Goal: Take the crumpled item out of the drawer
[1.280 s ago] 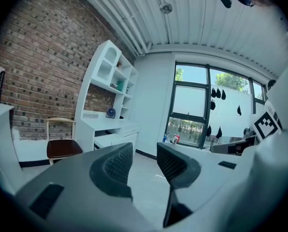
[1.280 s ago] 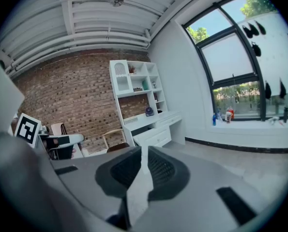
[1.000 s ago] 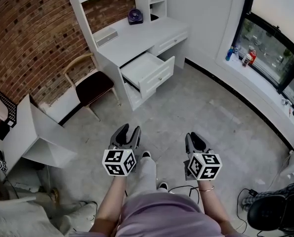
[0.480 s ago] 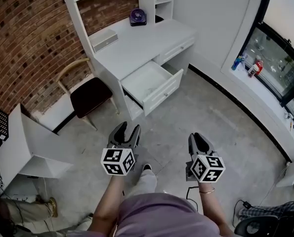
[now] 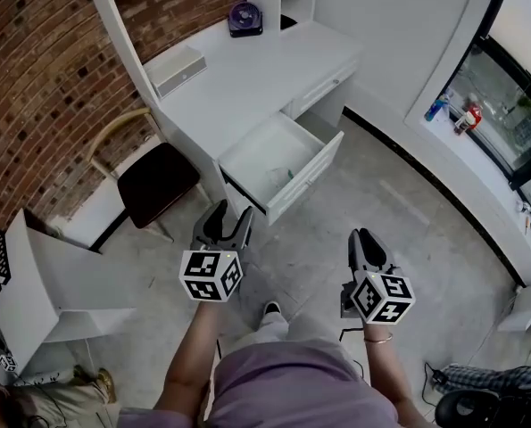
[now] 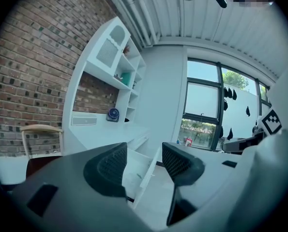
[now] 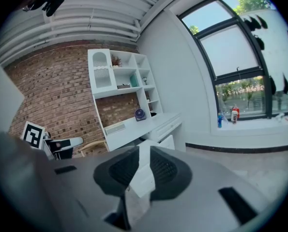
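Observation:
The white desk's drawer (image 5: 324,161) stands pulled open ahead of me. Inside it lies a small pale, greenish crumpled item (image 5: 280,175). My left gripper (image 5: 228,225) hovers short of the drawer's front, over the floor, and its jaws are opening with nothing between them. In the left gripper view the drawer (image 6: 144,164) and the crumpled item (image 6: 139,176) show in the gap of the left gripper (image 6: 144,161). My right gripper (image 5: 365,242) is held lower and to the right. The right gripper (image 7: 144,159) has its jaws only a thin slit apart, empty.
A wooden chair (image 5: 155,175) with a dark seat stands left of the drawer. On the desk top (image 5: 247,83) sit a small purple fan (image 5: 244,16) and a white box (image 5: 178,67). Bottles (image 5: 452,112) line the window sill at the right. A white slanted table (image 5: 55,270) is at lower left.
I have come closer to the desk, so the drawer is nearer and its inside now shows. The left jaws stand a little wider. The right gripper looks unchanged.

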`<state>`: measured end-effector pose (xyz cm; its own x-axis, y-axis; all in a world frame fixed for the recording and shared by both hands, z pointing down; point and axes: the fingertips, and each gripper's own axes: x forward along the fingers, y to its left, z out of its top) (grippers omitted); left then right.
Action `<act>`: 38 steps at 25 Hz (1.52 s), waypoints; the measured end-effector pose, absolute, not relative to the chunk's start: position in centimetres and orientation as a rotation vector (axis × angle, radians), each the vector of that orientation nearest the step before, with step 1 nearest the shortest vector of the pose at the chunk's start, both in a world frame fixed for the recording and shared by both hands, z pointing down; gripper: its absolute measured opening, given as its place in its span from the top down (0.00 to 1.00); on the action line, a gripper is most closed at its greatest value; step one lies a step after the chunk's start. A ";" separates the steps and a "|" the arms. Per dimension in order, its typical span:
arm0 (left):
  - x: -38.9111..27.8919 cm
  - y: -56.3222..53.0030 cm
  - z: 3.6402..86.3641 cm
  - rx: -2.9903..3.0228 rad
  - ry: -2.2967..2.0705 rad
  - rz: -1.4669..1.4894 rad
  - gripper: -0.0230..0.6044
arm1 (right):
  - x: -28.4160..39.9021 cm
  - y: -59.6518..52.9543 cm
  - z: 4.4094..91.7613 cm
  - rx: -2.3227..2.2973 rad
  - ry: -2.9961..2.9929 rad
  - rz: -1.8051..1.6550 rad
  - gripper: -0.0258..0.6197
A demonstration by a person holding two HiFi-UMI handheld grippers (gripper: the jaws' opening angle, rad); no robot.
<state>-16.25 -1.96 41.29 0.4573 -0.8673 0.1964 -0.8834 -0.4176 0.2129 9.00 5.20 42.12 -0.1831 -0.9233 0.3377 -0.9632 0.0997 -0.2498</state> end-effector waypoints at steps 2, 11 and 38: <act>-16.1 -3.7 41.7 2.429 -1.489 0.091 0.62 | 9.0 3.7 42.3 1.944 -2.250 0.645 0.87; -14.4 -10.7 43.4 2.433 -1.467 0.146 0.59 | 10.4 -3.0 43.0 1.948 -2.257 0.657 0.87; -8.6 -23.7 47.4 2.424 -1.429 0.350 0.53 | 14.4 -15.3 44.5 1.907 -2.284 0.712 0.87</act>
